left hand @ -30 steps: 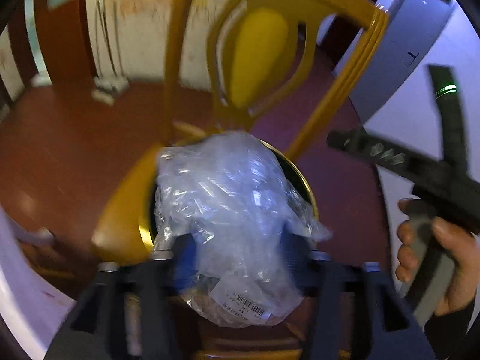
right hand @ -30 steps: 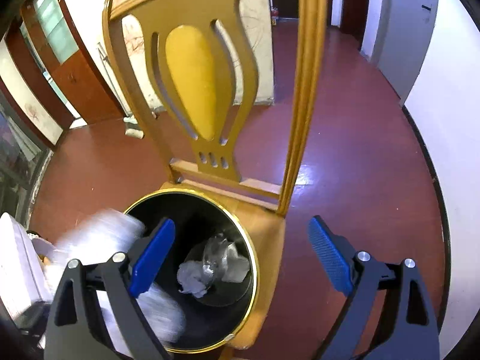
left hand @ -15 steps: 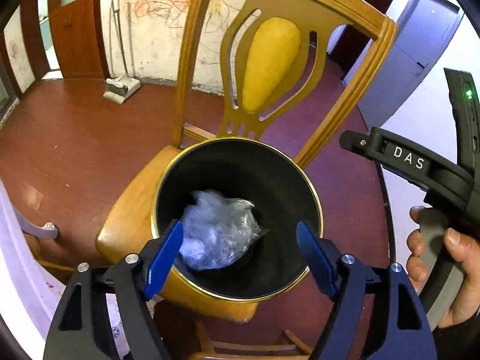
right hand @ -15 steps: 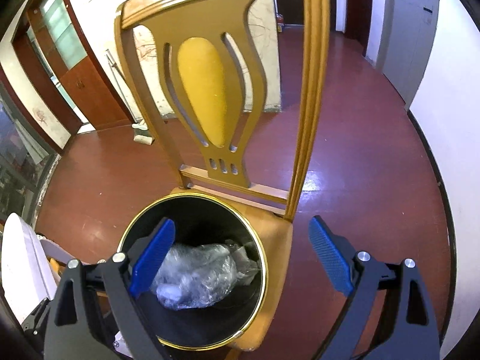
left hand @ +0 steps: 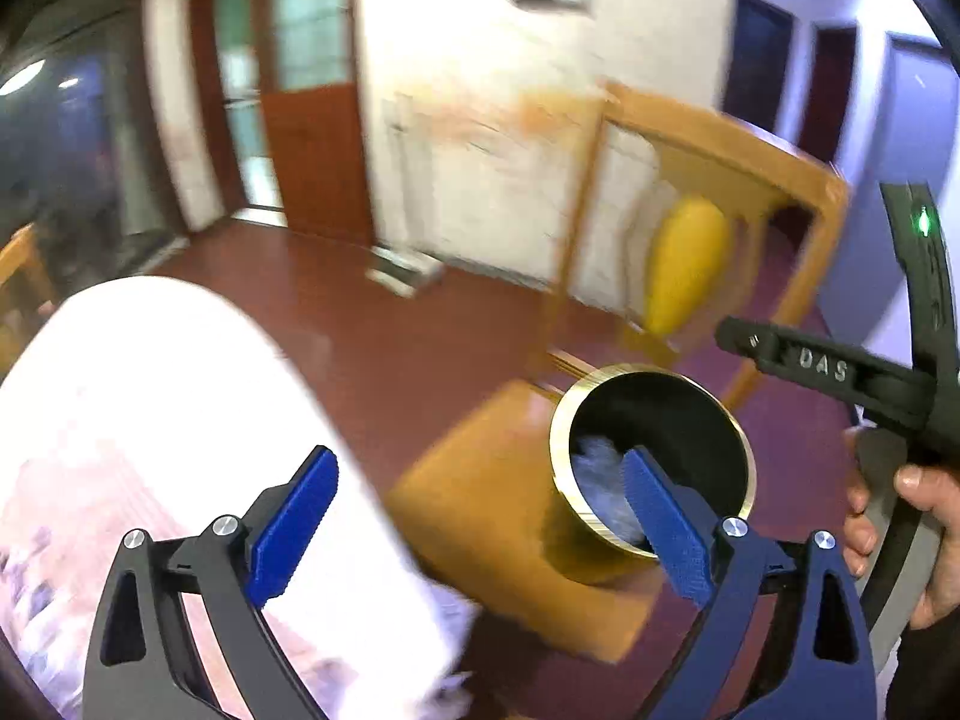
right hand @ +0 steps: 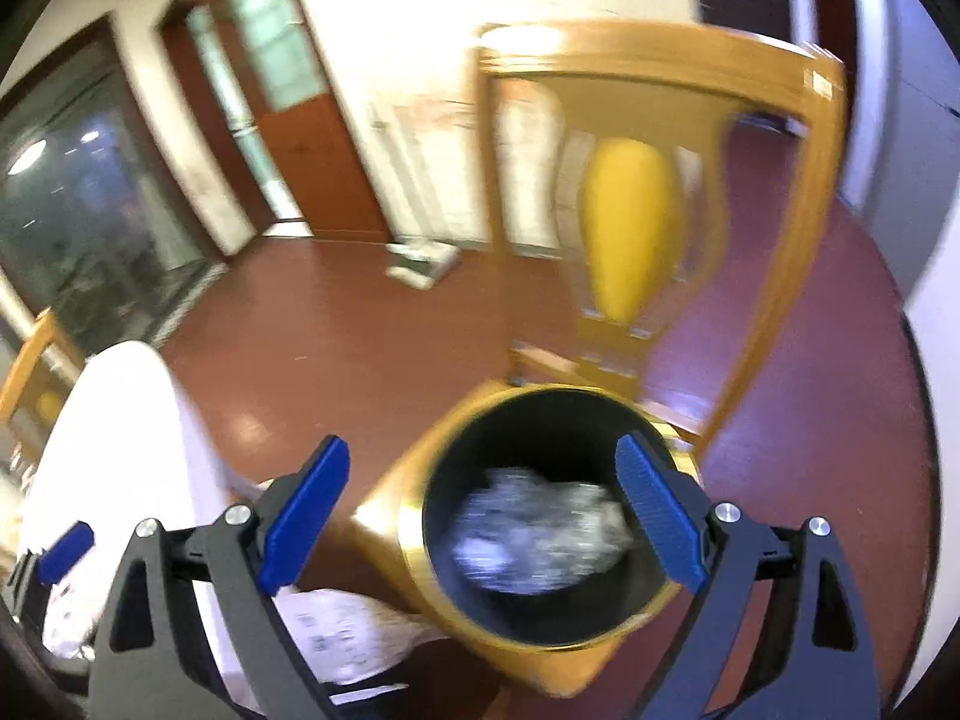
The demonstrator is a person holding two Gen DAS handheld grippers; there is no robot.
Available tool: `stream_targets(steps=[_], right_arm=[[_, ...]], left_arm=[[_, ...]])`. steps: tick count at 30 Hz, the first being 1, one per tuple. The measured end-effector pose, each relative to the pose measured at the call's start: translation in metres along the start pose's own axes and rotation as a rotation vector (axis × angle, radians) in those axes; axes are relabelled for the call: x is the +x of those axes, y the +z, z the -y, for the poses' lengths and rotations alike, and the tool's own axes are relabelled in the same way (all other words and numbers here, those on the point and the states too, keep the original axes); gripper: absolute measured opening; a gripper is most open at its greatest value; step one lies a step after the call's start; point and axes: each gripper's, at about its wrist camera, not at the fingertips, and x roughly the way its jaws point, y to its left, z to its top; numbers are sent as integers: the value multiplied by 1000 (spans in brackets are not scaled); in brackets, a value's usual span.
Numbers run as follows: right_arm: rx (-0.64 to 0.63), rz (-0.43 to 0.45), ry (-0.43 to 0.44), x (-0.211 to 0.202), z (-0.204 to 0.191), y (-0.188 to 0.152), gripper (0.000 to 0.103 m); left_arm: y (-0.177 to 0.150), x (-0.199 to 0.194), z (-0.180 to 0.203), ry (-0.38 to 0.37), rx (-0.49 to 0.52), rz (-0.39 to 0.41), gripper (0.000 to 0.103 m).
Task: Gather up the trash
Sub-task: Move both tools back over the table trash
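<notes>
A black bin with a gold rim stands on the seat of a yellow wooden chair. A crumpled clear plastic bag lies inside it. In the left wrist view the bin is right of centre, with the bag partly hidden by a finger. My left gripper is open and empty, left of the bin and pulled back from it. My right gripper is open and empty above the bin's near rim; its body shows at the right of the left wrist view. Both views are blurred.
A white table fills the lower left and also shows in the right wrist view. A printed white bag lies by the table edge. Red floor lies beyond, with a white dustpan by the far wall and doors behind.
The left gripper let go of the plastic bag, which dropped into the bin. Both grippers have since swung left and back, bringing the white table into view.
</notes>
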Motion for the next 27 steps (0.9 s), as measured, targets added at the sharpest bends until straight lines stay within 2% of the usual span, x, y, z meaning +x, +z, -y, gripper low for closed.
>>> stream_targets(steps=[4, 8, 10, 14, 18, 23, 27], right_arm=[[-96, 17, 153, -16, -70, -6, 90], [-249, 15, 336, -41, -156, -22, 90], [-344, 28, 430, -61, -200, -35, 90], [-495, 58, 565, -96, -266, -66, 90], [-602, 65, 660, -124, -309, -94, 90], [-701, 82, 729, -150, -342, -119, 90], [-745, 66, 749, -156, -358, -129, 90]], left_arm=[[-15, -57, -64, 140, -103, 68, 97], [-44, -119, -121, 274, -206, 111, 97], [-63, -152, -144, 367, -254, 143, 97], [-98, -211, -178, 550, -349, 184, 97], [-140, -260, -205, 730, -483, 204, 97], [-179, -299, -228, 847, -583, 223, 97], [-194, -311, -241, 853, -632, 226, 97]])
